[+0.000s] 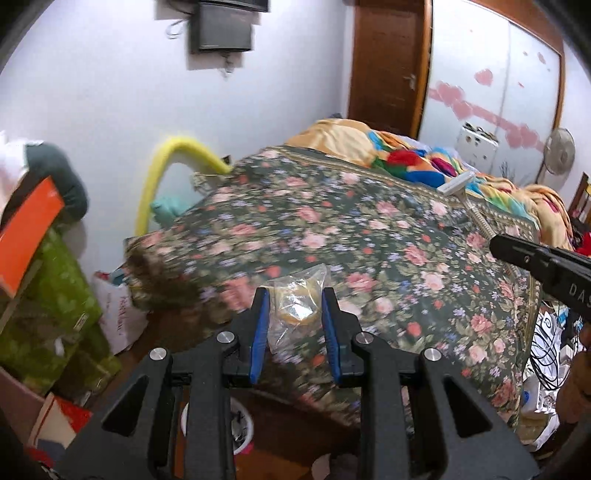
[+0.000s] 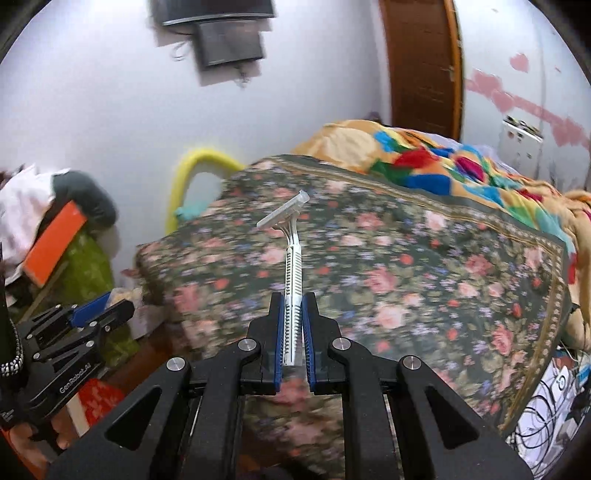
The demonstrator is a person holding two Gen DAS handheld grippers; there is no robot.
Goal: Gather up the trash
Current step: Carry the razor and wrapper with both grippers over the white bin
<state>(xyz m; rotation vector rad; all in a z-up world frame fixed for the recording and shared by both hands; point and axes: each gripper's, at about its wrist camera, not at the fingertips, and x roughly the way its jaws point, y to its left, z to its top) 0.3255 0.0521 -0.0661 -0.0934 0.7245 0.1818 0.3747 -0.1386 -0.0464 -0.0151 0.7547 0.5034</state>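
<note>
Home bedrm: bed [image 1: 369, 236] w/ floral cover, wardrobe [image 1: 495, 74].

We hold a clear plastic bag [image 1: 295, 302] between the left gripper [image 1: 295, 295] pads, above the floral bedspread [image 1: 388, 240].

You are looking across a bed covered by a dark green floral bedspread [image 1: 332, 229] scattered with pink roses. At its far end lies a rumpled, brightly coloured blanket [image 1: 413, 158] in orange, blue and red. Against the pale wall past the bed's corner, a yellow foam tube [image 1: 162, 166] arches upward. Above it, a dark screen [image 1: 221, 29] is mounted on the wall. To the right of that stands a brown wooden door [image 1: 388, 62], and further right a standing fan [image 1: 559, 151]. At your left, an orange box [image 1: 29, 236] rests tilted on green patterned packages [image 1: 51, 317].
</note>
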